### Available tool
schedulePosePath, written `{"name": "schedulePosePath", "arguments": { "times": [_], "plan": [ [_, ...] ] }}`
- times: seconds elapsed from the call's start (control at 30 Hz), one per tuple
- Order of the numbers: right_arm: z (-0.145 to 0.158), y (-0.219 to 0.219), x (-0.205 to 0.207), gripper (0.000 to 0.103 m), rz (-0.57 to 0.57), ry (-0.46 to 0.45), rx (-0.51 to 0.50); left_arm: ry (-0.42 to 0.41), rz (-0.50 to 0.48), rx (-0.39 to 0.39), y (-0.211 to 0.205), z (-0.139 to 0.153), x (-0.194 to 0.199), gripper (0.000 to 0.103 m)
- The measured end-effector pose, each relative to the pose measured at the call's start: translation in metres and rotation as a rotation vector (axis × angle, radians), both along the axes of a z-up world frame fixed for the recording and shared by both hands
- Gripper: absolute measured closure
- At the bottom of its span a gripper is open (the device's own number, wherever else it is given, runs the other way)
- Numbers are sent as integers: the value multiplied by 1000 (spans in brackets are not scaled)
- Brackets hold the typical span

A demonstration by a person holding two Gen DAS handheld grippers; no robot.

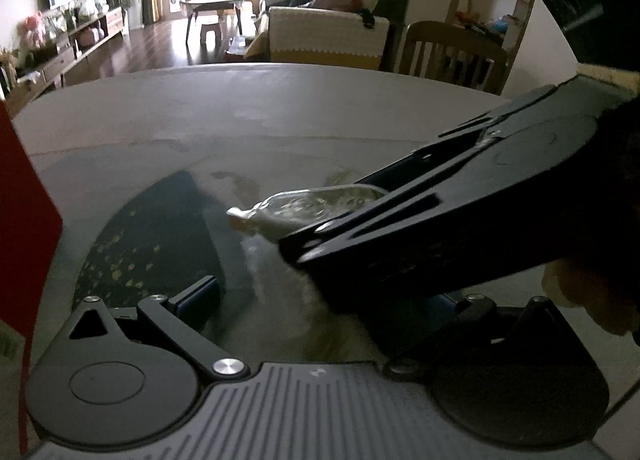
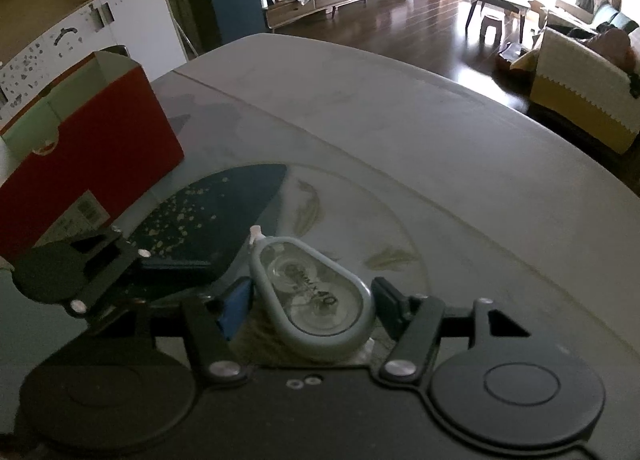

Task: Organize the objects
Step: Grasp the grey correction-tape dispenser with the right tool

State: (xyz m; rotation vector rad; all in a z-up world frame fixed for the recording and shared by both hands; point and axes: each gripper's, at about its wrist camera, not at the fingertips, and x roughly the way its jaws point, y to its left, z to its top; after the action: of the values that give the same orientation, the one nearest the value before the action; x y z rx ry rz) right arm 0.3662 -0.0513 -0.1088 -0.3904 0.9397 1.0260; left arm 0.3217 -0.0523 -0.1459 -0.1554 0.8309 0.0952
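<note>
Since the correction tape dispenser [image 2: 310, 292] is a light, rigid, smooth plastic shell, we have our right gripper [image 2: 308, 296] nearly closed across its broad flanks above the glass-topped table [image 2: 440, 120], while our left gripper [image 1: 320, 296] hangs open and empty beside the red box [image 2: 92, 148]

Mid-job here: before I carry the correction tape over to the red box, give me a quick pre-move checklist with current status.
1. Correction tape between the right gripper fingers: ok.
2. Firm grip on both sides: cannot tell; a gap shows beside the left blue pad.
3. Red box open at the top: ok.
4. Room inside the box: cannot tell.
5. Left gripper open and holding nothing: ok.
6. Dark blue mat lies between tape and box: ok, flat.
</note>
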Motion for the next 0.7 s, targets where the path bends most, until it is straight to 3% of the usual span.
{"name": "schedulePosePath", "arguments": {
  "times": [0.23,0.47,0.57,0.7],
  "plan": [
    [0,2,5,39,-11,-3,3,0,43,61,-14,-4,15,0],
    [-1,-1,4,40,-16,-14,10,-6,4,109,-21,-8,19,0],
    [2,-6,6,40,-53,-18,18,-18,-16,110,-24,-6,19,12],
    [7,-21,12,40,-117,-31,35,-31,-33,114,-27,-4,19,35]
  ]
}}
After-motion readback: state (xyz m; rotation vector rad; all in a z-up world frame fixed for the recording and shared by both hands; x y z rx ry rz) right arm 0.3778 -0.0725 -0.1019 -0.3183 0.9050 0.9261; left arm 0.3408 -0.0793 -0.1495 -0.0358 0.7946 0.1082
